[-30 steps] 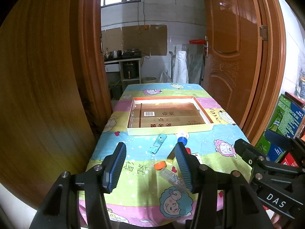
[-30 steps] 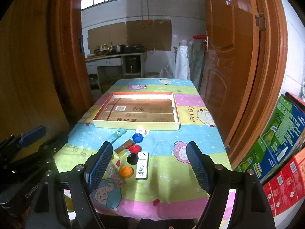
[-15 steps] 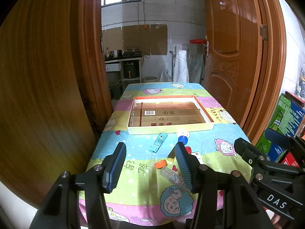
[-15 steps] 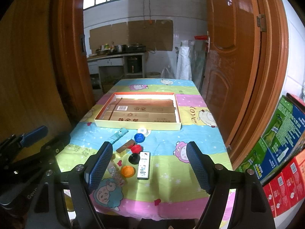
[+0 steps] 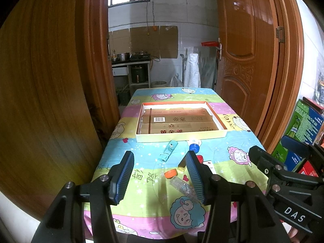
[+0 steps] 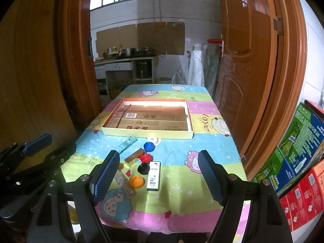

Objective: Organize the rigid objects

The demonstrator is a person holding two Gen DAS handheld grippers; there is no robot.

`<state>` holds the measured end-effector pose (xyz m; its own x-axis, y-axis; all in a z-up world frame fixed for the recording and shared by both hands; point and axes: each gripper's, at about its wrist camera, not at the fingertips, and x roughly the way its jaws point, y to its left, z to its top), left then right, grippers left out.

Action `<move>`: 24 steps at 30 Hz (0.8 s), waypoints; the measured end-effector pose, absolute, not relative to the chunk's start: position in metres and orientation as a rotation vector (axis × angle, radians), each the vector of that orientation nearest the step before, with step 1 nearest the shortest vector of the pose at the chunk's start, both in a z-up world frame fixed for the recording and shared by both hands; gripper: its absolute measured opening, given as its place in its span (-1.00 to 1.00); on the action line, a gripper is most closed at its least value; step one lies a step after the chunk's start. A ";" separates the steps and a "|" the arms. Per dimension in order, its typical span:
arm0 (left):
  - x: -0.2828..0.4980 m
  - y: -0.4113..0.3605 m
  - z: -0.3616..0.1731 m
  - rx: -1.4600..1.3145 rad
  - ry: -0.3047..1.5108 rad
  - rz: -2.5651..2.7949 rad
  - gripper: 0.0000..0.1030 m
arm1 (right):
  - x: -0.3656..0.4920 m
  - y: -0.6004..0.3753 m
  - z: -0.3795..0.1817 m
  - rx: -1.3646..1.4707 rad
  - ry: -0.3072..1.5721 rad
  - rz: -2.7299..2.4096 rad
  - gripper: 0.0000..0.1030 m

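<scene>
A shallow cream box lined with cardboard lies mid-table. In front of it are small items: a teal lighter, blue cap, red cap, black cap, orange cap, gold block, white Hello Kitty case and a clear glitter tube. My left gripper is open and empty above the near table edge. My right gripper is open and empty, held above the items.
The table wears a bright cartoon cloth. Wooden doors stand on the left and right. Stacked cartons sit on the floor at the right. A kitchen counter is far behind.
Both grippers drew slightly back and up; the items appear a little farther away. Nothing on the table moved.
</scene>
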<state>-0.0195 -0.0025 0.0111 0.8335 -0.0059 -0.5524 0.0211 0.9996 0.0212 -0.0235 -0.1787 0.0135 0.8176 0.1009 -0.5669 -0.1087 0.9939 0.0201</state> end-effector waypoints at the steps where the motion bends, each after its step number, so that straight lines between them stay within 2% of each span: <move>1: -0.020 -0.003 0.011 0.026 0.586 -0.014 0.04 | -0.023 -0.179 0.014 -0.013 0.603 0.112 0.57; 17: -0.012 0.001 -0.001 0.006 0.627 -0.007 0.04 | -0.014 -0.180 0.003 -0.013 0.634 0.121 0.57; 24: 0.000 0.009 -0.022 -0.020 0.654 0.017 0.04 | -0.007 -0.183 -0.013 -0.007 0.638 0.132 0.57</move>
